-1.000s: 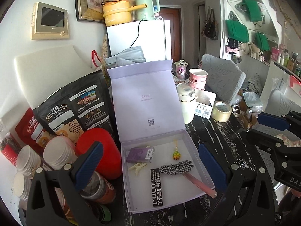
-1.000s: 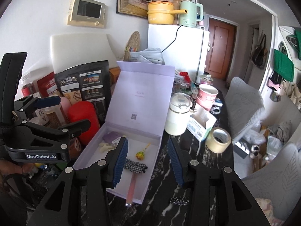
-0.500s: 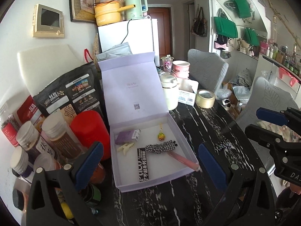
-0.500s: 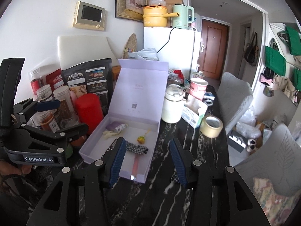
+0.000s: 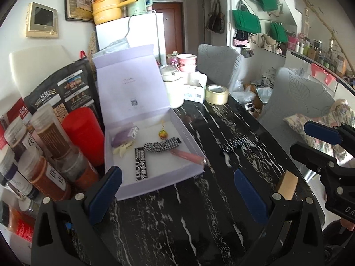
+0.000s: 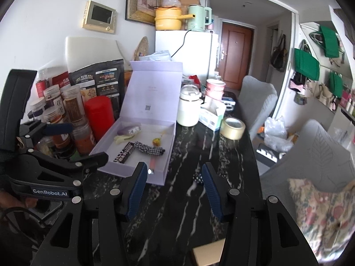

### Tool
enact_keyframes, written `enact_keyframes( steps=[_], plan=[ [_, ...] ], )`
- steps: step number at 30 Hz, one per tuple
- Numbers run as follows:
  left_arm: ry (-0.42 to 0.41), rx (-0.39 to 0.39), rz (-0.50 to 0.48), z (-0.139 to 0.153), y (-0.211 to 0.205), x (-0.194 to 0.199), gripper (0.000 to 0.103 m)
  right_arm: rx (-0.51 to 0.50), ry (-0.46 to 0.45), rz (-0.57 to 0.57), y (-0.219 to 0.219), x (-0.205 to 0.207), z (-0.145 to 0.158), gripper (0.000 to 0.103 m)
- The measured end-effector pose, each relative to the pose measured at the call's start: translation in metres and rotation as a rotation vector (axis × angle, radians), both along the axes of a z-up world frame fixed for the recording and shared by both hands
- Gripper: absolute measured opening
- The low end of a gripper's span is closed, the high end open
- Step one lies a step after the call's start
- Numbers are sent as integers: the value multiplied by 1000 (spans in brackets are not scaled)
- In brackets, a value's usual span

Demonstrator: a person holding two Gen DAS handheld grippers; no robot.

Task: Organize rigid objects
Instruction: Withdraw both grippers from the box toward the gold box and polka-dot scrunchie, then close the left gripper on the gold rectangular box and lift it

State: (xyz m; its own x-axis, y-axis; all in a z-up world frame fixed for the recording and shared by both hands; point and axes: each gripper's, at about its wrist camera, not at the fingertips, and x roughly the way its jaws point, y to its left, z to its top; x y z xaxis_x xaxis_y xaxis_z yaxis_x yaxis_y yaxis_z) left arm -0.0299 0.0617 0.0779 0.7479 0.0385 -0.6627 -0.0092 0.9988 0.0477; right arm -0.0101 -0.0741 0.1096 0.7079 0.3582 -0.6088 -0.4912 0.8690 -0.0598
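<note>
An open lavender box [image 5: 188,173] [image 6: 165,148] with its lid raised stands on the black marble table [image 5: 199,221]. It holds a purple packet [image 5: 124,135], a cream clip [image 5: 122,149], a black strip pack [image 5: 141,166], a checkered scrunchie [image 5: 162,145], a small charm [image 5: 163,134] and a pink pen [image 5: 188,156] that pokes over the rim. A black dotted hair piece [image 5: 233,144] [image 6: 197,178] lies on the table right of the box. My left gripper [image 5: 177,196] [image 6: 82,143] is open and empty, short of the box. My right gripper [image 6: 175,190] [image 5: 315,143] is open, with the dotted piece just beyond its tips.
Spice jars [image 5: 48,146], a red canister [image 5: 83,133] and snack bags crowd the box's left side. Behind it stand a white pot [image 5: 174,88], a tissue box [image 5: 195,89] and a tape roll [image 5: 217,94]. A tan carton [image 6: 208,252] sits near the front edge. Grey chairs [image 5: 295,97] line the right.
Both grippers have drawn back from the box toward the near table edge, so the box looks farther off. The right jaws stand a little wider. The tan carton has come into view.
</note>
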Motion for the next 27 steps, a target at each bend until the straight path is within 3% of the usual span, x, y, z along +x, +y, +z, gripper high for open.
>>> enact_keyframes(
  steps=[12,27],
  plan=[
    [66,-30,-192,-30,-46,-18,103,40,51,-143,-48,-43,-23,51],
    [159,-67,-386,-71,-117,6,103,59,126,-339,-118,-60,-60,52]
  ],
)
